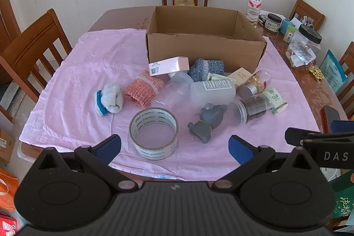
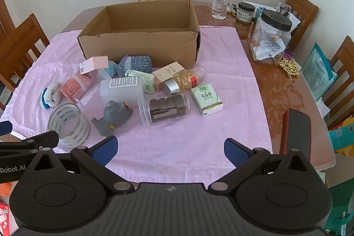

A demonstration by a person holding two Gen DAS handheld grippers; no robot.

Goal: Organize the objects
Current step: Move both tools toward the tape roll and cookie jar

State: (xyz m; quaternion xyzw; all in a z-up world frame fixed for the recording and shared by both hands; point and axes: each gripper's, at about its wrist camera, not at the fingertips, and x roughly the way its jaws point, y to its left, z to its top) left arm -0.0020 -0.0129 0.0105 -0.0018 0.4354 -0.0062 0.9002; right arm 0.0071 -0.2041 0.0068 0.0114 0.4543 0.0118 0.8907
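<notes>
Both tools are released, with the blue pads standing wide apart and nothing between them: the left tool [image 1: 174,147] hangs above the near edge of the pink cloth [image 1: 84,72], just before the tape roll [image 1: 153,133], and the right tool [image 2: 170,148] hangs over a bare part of the same cloth, to the right of the pile. I judge that they are held back and tilted down like this so that the whole heap can be seen before a first object is chosen. The cardboard box [image 1: 205,49] stands open at the far side of the cloth, just behind the objects, and it looks empty, so it is probably the place where they must go. The objects lie in one loose cluster on the tabletop [image 2: 276,85], many touching each other. The tape roll stands on its edge side, clear and printed. Beside it lies a grey toy figure [image 1: 209,121] on its side, then a clear jar of dark biscuits [image 2: 164,108], also lying, and a green tissue pack [image 2: 206,100]. A frosted white bottle [image 1: 213,92] lies across the middle. At the left, a rolled grey sock [image 1: 109,98] sits a little apart.
</notes>
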